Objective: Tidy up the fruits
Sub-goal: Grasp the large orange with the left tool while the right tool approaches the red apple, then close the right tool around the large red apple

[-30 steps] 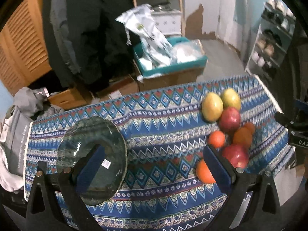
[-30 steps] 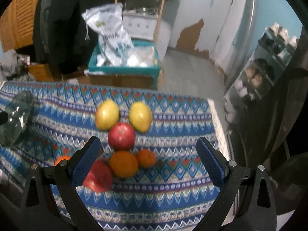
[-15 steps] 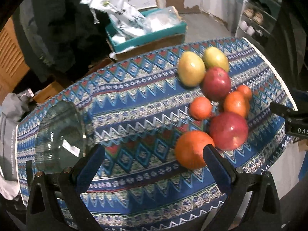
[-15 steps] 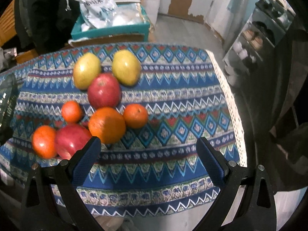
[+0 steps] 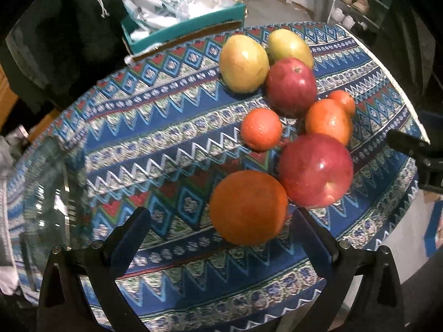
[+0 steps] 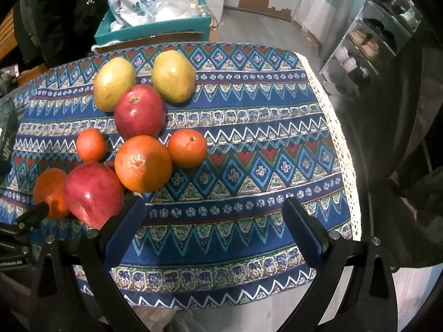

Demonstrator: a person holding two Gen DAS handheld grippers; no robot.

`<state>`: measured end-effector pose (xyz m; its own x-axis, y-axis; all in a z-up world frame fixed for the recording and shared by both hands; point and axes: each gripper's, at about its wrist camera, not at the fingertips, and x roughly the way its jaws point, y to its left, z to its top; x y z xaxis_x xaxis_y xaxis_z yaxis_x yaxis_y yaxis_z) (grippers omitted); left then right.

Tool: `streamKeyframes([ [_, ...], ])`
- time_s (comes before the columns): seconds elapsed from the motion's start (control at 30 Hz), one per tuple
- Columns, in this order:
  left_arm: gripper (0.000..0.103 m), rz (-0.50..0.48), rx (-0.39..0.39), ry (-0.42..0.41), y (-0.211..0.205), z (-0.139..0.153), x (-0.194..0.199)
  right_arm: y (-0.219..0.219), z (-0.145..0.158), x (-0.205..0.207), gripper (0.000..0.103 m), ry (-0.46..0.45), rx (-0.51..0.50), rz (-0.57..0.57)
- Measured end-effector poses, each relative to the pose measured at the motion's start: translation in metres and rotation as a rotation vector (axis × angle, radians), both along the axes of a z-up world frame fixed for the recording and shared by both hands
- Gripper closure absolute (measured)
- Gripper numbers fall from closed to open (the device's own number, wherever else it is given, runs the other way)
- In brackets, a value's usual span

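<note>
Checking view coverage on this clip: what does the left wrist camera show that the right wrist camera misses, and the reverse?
Only the left wrist view shows the clear glass plate as a whole. Only the right wrist view shows the tablecloth's white lace edge along its length. Both share the seven fruits, among them the large orange, on the blue patterned tablecloth, plus the teal box behind. Both grippers, left and right, are open.

the patterned blue tablecloth [image 6: 249, 149] lies bare on the right half, open room to its lace edge. the left is crowded: a large orange [image 5: 247, 207] touches a shiny red apple [image 5: 315, 170], with more fruit packed close behind. a clear glass plate [image 5: 41, 193] blocks the far left; bare cloth lies between it and the fruit.
</note>
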<state>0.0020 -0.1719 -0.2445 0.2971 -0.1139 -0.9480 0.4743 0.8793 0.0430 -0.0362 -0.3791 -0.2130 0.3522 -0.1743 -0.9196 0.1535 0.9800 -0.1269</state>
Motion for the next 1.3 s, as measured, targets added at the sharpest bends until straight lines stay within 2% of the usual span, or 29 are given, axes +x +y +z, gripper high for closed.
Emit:
streamKeyframes([
  [0.13, 0.001, -0.018, 0.008, 0.018, -0.007, -0.009, 0.001, 0.0, -0.004, 0.002, 0.006, 0.01, 0.004, 0.001],
  [0.2, 0.009, -0.03, 0.012, 0.028, -0.01, -0.015, 0.002, 0.0, -0.005, 0.003, 0.006, 0.012, 0.005, 0.0],
  [0.33, 0.015, -0.041, 0.0, 0.068, -0.014, -0.028, 0.005, 0.002, -0.007, 0.005, 0.006, 0.018, 0.004, 0.005],
  [0.5, 0.032, -0.062, -0.058, 0.116, -0.015, -0.038, 0.008, 0.003, -0.009, 0.005, 0.006, 0.024, 0.007, 0.004],
  [0.7, 0.034, -0.072, -0.071, 0.122, -0.015, -0.04, 0.009, 0.006, -0.008, 0.005, 0.006, 0.022, 0.008, 0.009],
  [0.9, 0.034, -0.004, -0.051, 0.11, 0.009, -0.032, 0.013, 0.016, -0.004, 0.006, 0.006, 0.004, 0.026, 0.024],
  [1.3, 0.034, 0.091, -0.014, 0.042, 0.052, -0.017, 0.023, 0.072, -0.008, 0.02, 0.006, -0.012, 0.124, 0.121],
])
